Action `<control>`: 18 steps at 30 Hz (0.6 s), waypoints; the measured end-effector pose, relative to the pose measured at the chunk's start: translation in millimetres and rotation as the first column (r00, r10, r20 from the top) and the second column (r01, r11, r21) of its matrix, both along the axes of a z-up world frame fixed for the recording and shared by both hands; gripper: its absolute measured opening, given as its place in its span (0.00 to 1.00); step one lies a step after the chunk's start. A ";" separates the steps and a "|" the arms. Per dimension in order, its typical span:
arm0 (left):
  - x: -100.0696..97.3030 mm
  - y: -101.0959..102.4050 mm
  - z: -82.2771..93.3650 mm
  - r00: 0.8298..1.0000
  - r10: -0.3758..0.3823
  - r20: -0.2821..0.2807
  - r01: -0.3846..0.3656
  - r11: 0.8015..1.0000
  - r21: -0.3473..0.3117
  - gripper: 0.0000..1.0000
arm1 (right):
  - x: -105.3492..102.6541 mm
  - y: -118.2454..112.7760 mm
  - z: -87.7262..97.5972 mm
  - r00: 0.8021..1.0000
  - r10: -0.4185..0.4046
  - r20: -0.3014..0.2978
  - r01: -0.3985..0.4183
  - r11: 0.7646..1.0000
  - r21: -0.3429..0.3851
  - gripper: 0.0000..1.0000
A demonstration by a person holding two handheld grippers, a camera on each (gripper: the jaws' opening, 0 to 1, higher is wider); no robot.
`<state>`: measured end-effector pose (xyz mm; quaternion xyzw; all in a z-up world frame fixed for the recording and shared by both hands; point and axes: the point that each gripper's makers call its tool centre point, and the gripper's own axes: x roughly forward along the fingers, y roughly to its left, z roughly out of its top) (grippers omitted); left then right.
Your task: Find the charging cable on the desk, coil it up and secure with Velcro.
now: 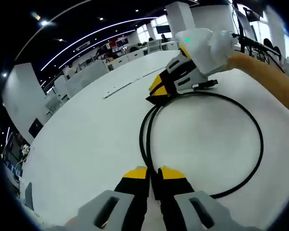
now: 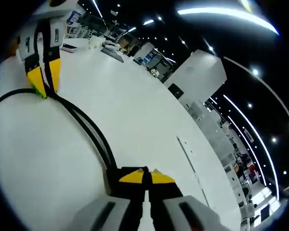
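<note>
The black charging cable (image 1: 253, 130) lies as one wide loop on the white desk (image 1: 77, 139). Two of its strands run side by side into my left gripper (image 1: 153, 174), which is shut on them at the bottom of the left gripper view. At the loop's far side my right gripper (image 1: 159, 91) comes in from the upper right, shut on the cable, and a short black end (image 1: 206, 84) sticks out beside it. In the right gripper view the doubled cable (image 2: 86, 125) stretches from my right gripper (image 2: 147, 177) up to the left gripper (image 2: 42, 82).
A person's forearm (image 1: 267, 72) reaches in behind the right gripper. A thin seam (image 1: 127, 85) crosses the desk. A dark flat object (image 2: 70, 47) and a white cup-like thing (image 2: 94, 42) sit near the desk's end. Office furniture and a white pillar (image 2: 197, 79) stand beyond.
</note>
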<state>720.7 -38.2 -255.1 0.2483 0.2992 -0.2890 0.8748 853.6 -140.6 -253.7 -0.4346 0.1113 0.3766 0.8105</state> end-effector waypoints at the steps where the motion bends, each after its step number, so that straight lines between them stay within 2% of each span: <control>1: 0.0 -0.1 0.0 1.000 0.001 0.000 -0.001 1.000 -0.001 0.08 | 0.3 1.1 0.0 1.000 0.000 -0.027 0.000 1.000 0.008 0.05; 4: -0.1 -0.1 -0.1 1.000 0.002 -0.001 -0.002 1.000 -0.003 0.08 | 1.3 0.1 0.4 0.997 -0.012 -0.071 0.013 1.000 0.016 0.05; 6: -0.1 -0.2 -0.2 1.000 0.002 -0.001 -0.002 1.000 -0.004 0.08 | 1.6 -0.1 -0.6 0.997 -0.011 -0.074 0.012 1.000 0.018 0.05; 10: -0.1 -0.2 -0.4 1.000 0.003 -0.001 -0.003 1.000 -0.005 0.08 | 4.0 -1.2 0.6 0.997 -0.034 -0.070 0.036 0.999 0.026 0.09; 15: 0.2 -0.4 -0.7 1.000 0.006 -0.001 -0.006 1.000 -0.007 0.08 | 13.0 -8.3 9.7 0.997 -0.078 -0.028 0.078 0.996 0.031 0.25; 18: 0.4 -0.5 -0.7 1.000 0.007 -0.001 -0.007 1.000 -0.008 0.08 | 12.8 -9.6 8.5 0.996 -0.073 -0.044 0.076 0.996 0.053 0.25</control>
